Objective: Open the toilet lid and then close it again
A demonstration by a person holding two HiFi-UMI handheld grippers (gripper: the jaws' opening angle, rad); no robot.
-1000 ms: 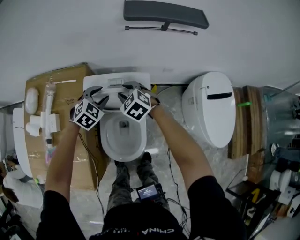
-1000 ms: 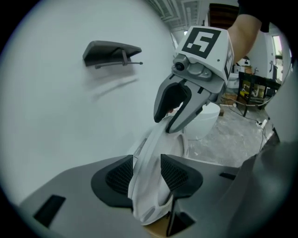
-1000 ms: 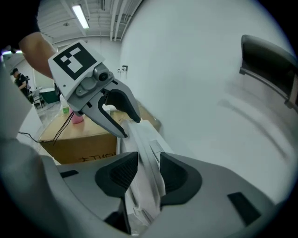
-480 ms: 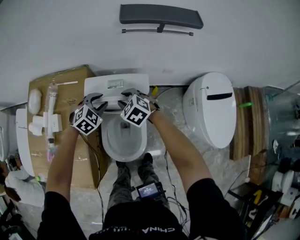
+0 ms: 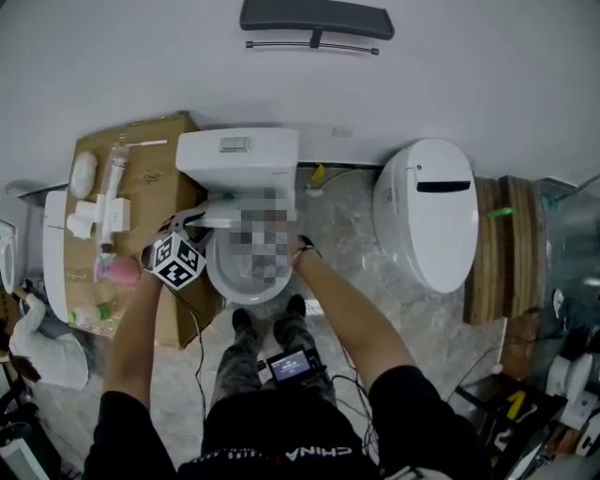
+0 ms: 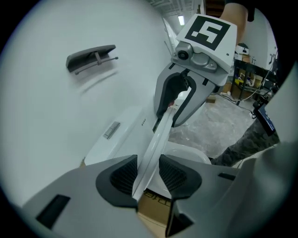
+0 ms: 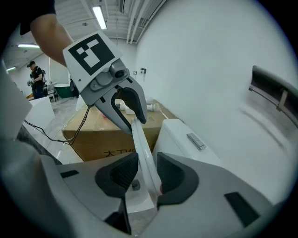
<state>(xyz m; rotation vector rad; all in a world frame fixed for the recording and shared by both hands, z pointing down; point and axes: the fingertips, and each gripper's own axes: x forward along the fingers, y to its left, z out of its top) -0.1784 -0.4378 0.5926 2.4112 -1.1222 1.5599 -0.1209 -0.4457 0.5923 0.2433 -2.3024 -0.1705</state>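
The white toilet stands in the middle of the head view, its tank point(image 5: 239, 155) against the wall; a mosaic patch covers the bowl and lid there. The thin white lid point(image 6: 156, 139) stands tilted off the tank point(image 6: 118, 135), above the bowl point(image 6: 186, 155). My left gripper point(image 6: 148, 173) has the lid's edge between its pads and its jaws are closing on it. My right gripper point(image 7: 146, 172) is shut on the lid's point(image 7: 142, 148) opposite edge. Each gripper shows in the other's view, clamped on the lid: right gripper point(image 6: 173, 104), left gripper point(image 7: 132, 122). My left gripper point(image 5: 208, 223) sits left of the bowl.
A second toilet point(image 5: 431, 211) with its lid down stands to the right. A cardboard box point(image 5: 141, 169) with plumbing parts point(image 5: 103, 211) sits to the left. A dark shelf point(image 5: 314, 17) hangs on the wall. Wooden boards point(image 5: 502, 248) stand far right. Cables trail over the floor.
Both grippers have come away from the tank toward me, bringing the lid forward with them. The tank's front now shows uncovered.
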